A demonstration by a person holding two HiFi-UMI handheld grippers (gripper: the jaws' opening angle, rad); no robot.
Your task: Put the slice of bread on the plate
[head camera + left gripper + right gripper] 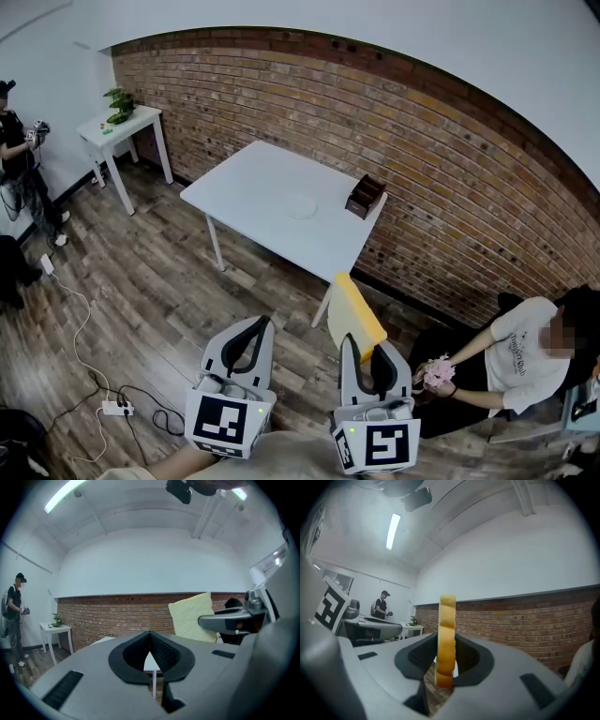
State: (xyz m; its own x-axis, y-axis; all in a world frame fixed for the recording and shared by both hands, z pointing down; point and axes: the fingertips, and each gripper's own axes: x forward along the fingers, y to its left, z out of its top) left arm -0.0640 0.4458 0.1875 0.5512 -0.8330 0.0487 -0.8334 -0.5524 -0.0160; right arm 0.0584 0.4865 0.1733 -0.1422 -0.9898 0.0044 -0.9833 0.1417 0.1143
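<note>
Desk (253, 192): white, well apart from both grippers, at 12 o'clock from them in the head view. A stretch of wooden floor lay between.

Seated person (525, 352): near the right gripper, at its 3 o'clock. A swing that way risked a bump.

Cable and power strip (117, 408): on the floor at 9 o'clock of the left gripper. Judged a trip risk only if the carrier drifted left.

Brown holder (366, 196): on the desk just beside the plate, at the plate's 3 o'clock. A wide approach from the right could have clipped it.

Plate (302, 206): white on white desk, faint and empty. Its rim was easy to misjudge, so the slice could have landed half off it.

Slice of bread (355, 315): held on edge, upright, standing clear above the jaws. Soft crumb and a grip near the lower edge; it could have flopped, torn or slipped on the carry.

Right gripper (445, 660): jaws narrow, pressed on the slice.

Left gripper (149, 634): jaws closed tip to tip, nothing in them; no help if the slice fell.
</note>
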